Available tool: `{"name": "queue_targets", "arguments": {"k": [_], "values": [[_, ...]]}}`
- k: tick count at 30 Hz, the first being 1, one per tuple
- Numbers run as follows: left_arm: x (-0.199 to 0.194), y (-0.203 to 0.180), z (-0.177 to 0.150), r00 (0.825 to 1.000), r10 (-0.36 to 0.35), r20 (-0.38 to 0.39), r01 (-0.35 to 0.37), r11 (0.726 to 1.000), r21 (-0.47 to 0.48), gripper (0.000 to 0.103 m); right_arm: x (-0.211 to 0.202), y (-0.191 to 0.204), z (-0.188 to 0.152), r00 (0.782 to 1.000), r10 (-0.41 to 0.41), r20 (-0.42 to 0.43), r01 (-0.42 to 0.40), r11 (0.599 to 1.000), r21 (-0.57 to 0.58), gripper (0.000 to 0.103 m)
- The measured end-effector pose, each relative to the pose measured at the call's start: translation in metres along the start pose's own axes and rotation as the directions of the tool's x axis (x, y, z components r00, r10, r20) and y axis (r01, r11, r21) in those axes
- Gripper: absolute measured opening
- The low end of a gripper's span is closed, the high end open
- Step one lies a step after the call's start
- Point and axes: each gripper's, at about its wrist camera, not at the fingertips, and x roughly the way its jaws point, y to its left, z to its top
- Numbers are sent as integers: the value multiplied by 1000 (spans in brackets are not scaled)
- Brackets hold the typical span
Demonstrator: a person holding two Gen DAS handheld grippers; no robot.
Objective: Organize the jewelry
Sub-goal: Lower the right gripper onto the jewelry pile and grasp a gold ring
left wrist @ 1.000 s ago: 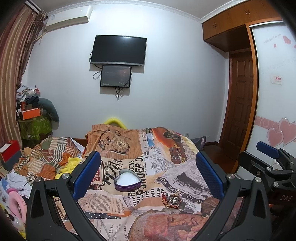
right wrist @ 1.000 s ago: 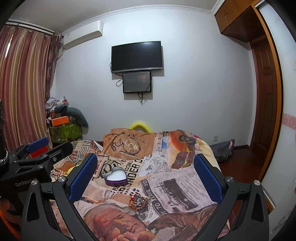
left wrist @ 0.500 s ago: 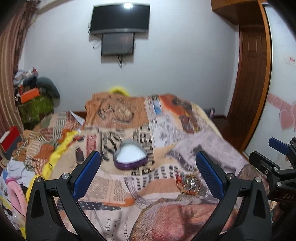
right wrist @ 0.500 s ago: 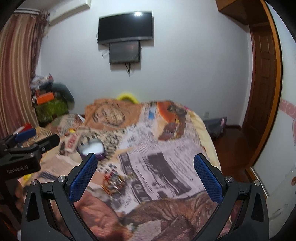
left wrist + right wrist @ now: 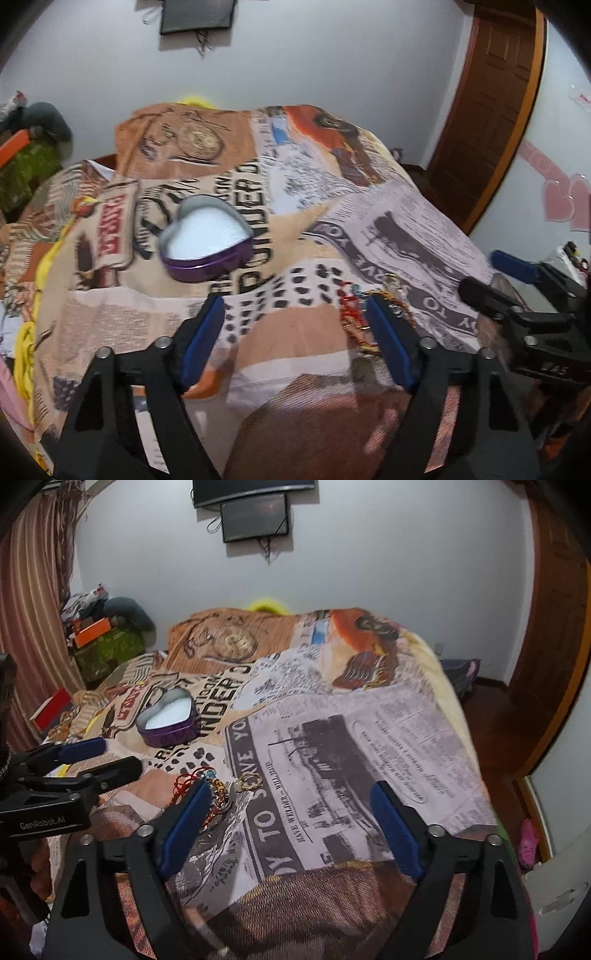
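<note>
Two grippers hang low over the bed, both spread wide and holding nothing: the left gripper (image 5: 295, 339) and the right gripper (image 5: 291, 823). Just ahead of them a small tangle of jewelry (image 5: 207, 788) lies on the printed blanket (image 5: 369, 738), red cord and gold chain knotted together, with a gold ring (image 5: 248, 781) lying just beside it. The right gripper's left finger partly hides the heap. Farther back sits the open heart-shaped tin (image 5: 207, 240), purple-walled, with nothing visible inside. As I judge it, a pinch on the tangle could drag the whole knot or snag the blanket's weave, and the ring might slip into the soft folds.
</note>
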Motion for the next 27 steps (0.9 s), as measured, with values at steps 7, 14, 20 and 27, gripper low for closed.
{"name": "queue_targets", "arguments": {"k": [7, 14, 20, 27], "values": [[18, -18, 7, 993, -104, -58, 107, 993, 45, 36, 25, -4, 8, 994, 71, -87, -74, 997, -26, 61], [35, -29, 5, 983, -144, -110, 152, 986, 68, 19, 44, -2, 11, 976, 130, -173, -140, 989, -52, 48], [40, -25, 3, 979, -164, -120, 171, 984, 53, 10, 62, 1, 10, 964, 141, -225, -162, 984, -78, 45], [41, -23, 4, 979, -171, -109, 176, 984, 37, 2, 70, 7, 14, 963, 136, -232, -168, 978, -124, 35]]}}
